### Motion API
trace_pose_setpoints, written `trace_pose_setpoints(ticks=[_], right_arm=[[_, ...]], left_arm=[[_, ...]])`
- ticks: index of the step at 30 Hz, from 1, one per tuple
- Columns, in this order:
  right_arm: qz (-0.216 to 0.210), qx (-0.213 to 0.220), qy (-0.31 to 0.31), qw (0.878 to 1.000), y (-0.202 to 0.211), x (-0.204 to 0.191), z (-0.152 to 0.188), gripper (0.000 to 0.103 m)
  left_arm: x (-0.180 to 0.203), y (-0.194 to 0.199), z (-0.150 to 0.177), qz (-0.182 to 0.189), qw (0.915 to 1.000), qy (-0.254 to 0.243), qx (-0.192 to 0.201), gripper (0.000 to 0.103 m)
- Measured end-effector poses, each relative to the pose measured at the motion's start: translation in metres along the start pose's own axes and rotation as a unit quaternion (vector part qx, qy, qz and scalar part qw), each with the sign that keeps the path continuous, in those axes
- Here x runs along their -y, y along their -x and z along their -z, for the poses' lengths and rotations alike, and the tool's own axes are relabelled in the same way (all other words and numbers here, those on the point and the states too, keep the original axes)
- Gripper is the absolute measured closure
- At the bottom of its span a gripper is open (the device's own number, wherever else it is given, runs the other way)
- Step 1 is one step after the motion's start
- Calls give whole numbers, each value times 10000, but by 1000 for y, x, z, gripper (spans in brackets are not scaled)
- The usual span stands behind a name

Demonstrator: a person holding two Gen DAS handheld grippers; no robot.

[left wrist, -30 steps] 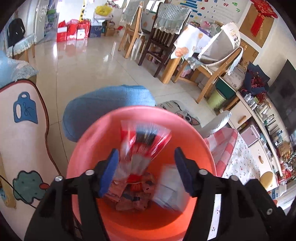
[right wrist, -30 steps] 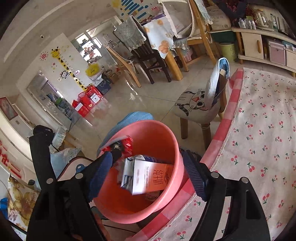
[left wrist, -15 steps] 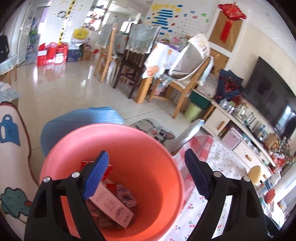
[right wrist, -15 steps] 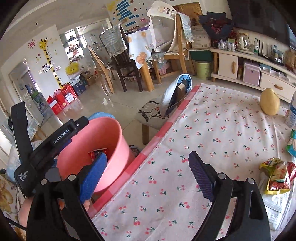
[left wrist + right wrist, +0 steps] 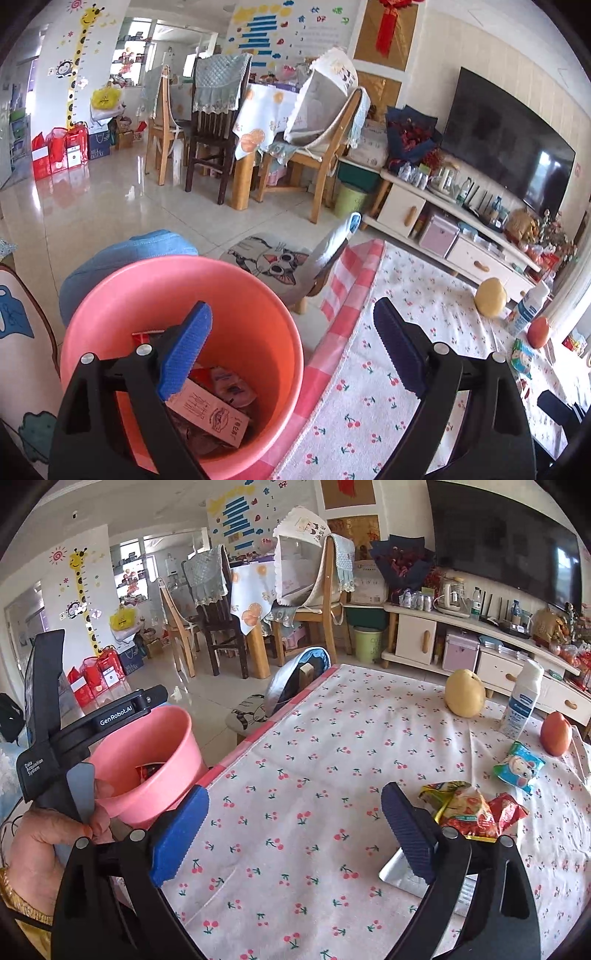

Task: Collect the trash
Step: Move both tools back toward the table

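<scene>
Right tool (image 5: 291, 834) swung from bucket (image 5: 147, 753) to over table (image 5: 332, 738); wrapper dropped.

We see a yellow round pear (image 5: 464, 698), white plastic bottle (image 5: 521, 700) and red-orange fruit (image 5: 556, 733) on the cherry-print table (image 5: 314, 775).

Sitting beside the table's (image 5: 332, 775) left edge: bucket (image 5: 258, 295) holding a carton (image 5: 207, 410). Lying on the table's right side: snack wrappers (image 5: 476, 808), behind them pear (image 5: 464, 698), bottle (image 5: 522, 701).
</scene>
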State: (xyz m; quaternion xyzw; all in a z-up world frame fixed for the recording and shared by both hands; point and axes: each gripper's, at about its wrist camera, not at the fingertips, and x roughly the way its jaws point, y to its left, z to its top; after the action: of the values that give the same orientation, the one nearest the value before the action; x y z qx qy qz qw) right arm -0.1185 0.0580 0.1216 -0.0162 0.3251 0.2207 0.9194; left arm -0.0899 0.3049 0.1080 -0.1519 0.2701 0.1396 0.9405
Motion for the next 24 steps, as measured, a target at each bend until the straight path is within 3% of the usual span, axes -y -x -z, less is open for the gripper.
trace_pose_setpoints(ticks=[4, 7, 12, 24], right_arm=[[181, 178, 14, 9997, 17, 15, 9, 6], [333, 238, 57, 9991, 27, 26, 14, 5], [523, 310, -1, 9982, 41, 44, 24, 5], [665, 141, -517, 9963, 64, 98, 54, 5]], left_arm=[[11, 5, 4, 67, 9998, -179, -43, 13], [25, 14, 10, 24, 9985, -528, 133, 13], [49, 27, 20, 266, 9952, -870, 349, 13], [97, 42, 46, 750, 9853, -1476, 418, 13]])
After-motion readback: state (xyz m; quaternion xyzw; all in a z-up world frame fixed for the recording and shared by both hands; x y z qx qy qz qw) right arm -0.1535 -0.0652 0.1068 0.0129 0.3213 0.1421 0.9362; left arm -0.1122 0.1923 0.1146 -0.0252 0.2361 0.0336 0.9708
